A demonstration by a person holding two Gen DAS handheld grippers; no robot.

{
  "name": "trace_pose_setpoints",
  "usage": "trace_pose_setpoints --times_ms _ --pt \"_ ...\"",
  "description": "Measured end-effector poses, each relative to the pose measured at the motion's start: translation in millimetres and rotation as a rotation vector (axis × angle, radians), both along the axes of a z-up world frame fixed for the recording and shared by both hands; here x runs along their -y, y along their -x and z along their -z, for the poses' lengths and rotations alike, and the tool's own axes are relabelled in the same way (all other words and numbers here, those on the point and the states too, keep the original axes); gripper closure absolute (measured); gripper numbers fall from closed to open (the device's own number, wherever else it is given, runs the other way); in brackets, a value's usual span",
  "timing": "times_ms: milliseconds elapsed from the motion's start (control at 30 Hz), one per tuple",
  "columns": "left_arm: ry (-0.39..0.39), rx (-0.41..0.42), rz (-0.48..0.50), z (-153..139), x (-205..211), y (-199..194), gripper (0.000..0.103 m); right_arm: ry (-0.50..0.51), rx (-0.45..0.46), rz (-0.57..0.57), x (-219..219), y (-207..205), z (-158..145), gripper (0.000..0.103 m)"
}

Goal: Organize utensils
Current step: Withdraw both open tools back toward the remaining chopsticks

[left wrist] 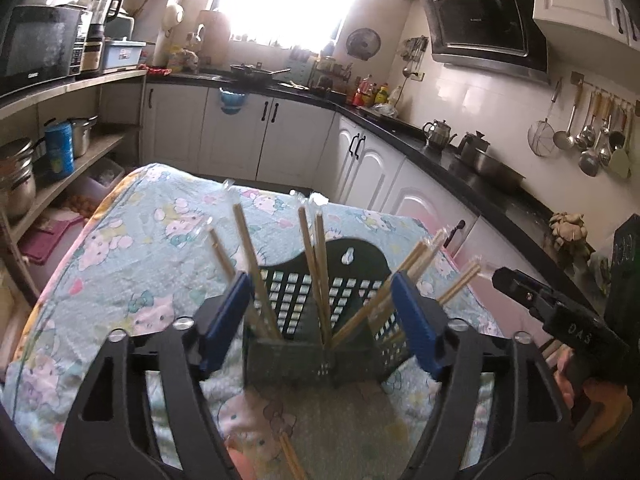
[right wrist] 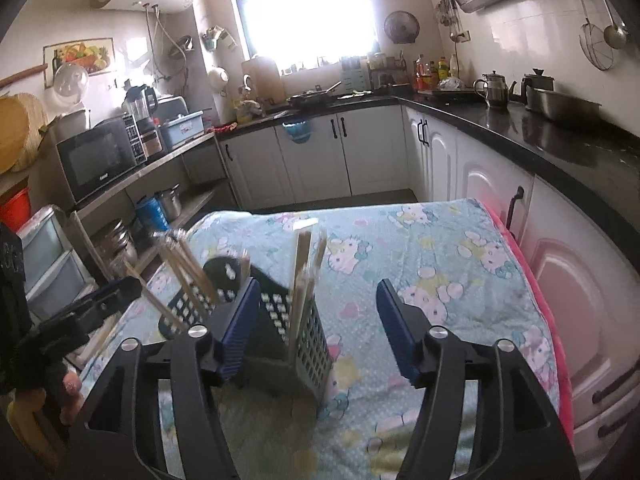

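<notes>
A dark green perforated utensil holder (left wrist: 316, 344) stands on the Hello Kitty cloth, with several wrapped wooden chopsticks (left wrist: 256, 264) leaning out of it. My left gripper (left wrist: 320, 312) is open, its blue pads on either side of the holder, empty. One loose chopstick (left wrist: 292, 458) lies on the cloth just below it. In the right wrist view the holder (right wrist: 296, 332) stands ahead and left with chopsticks (right wrist: 304, 268) inside. My right gripper (right wrist: 316, 320) is open and empty, its left pad close beside the holder.
The table is covered by a pale blue cartoon cloth (right wrist: 420, 248). White cabinets and a black counter (right wrist: 520, 136) run behind and to the right. Shelves with a microwave (right wrist: 100, 156) and pots stand at left. The other gripper's body (left wrist: 560, 312) sits at right.
</notes>
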State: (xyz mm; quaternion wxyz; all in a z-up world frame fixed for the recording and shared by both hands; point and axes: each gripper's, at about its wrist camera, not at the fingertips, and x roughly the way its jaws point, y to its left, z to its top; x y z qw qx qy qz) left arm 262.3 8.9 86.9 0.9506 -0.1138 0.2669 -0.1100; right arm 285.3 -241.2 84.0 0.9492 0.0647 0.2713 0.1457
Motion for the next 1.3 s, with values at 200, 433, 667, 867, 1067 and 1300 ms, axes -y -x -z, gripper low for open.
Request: trace_pose_setpoints --times_ms 200,433,667,867,1067,1300 --pt "0.000 -0.016 0.001 9.6 -4.1 29.8 0.025 0.038 -0.031 -0.013 0.3 33.6 15.0 0.038" --pt "-0.023 -0.046 -0.013 29.3 -4.0 53.2 0.024 0.070 -0.066 -0.031 -3.9 70.4 40.0 0.030" --pt "-0.040 -0.075 -0.021 52.7 -3.2 73.9 0.019 0.115 -0.111 -0.043 -5.0 93.0 63.2 0.027" --pt "-0.041 -0.103 -0.028 68.4 -4.2 84.6 0.019 0.156 -0.198 -0.038 -3.0 105.0 92.3 0.027" --pt "-0.057 -0.152 -0.004 90.3 2.8 90.3 0.017 0.174 -0.265 -0.022 5.1 119.8 114.6 0.027" --pt "-0.063 -0.247 0.046 122.6 19.1 88.2 0.017 0.123 -0.362 0.030 24.0 127.7 135.3 0.025"
